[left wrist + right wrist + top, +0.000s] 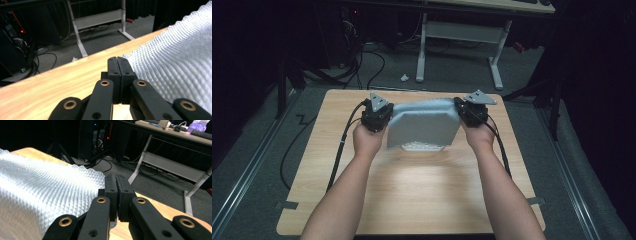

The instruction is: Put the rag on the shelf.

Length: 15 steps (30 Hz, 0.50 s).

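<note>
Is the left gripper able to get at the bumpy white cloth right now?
Yes, it looks so. The left gripper seems already shut on a corner of the cloth, with nothing in between. The right gripper pinches the opposite corner, so the cloth hangs stretched between them over the table.

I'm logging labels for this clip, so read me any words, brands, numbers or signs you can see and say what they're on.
None: no readable text on the white textured cloth, the wooden table, the left claw or the right claw.
</note>
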Motion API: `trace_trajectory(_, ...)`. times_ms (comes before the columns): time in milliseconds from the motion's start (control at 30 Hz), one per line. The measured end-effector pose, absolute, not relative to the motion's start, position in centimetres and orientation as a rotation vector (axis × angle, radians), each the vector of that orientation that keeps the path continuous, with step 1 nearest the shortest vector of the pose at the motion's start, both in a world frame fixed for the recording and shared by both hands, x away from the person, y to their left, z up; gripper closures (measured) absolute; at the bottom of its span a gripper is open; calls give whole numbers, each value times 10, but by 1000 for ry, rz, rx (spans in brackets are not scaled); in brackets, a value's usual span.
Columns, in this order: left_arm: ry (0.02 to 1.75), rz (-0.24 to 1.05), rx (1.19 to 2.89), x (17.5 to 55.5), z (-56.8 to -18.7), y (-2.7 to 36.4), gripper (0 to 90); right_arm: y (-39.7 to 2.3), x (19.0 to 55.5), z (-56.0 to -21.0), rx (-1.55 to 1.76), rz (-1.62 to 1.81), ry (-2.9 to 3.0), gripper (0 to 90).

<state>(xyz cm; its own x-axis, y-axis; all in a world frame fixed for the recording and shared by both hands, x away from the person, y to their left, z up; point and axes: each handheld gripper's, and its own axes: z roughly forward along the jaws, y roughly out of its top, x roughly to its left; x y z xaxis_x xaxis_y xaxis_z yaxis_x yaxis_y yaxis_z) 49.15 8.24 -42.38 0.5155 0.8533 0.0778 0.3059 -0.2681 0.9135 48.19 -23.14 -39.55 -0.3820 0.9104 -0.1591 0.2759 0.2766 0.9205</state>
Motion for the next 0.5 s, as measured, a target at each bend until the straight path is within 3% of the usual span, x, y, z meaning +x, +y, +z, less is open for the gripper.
trace_trajectory(500,917,654,1878,476,-451,77,895,-229,472,-435,1110,1137,1879,892)
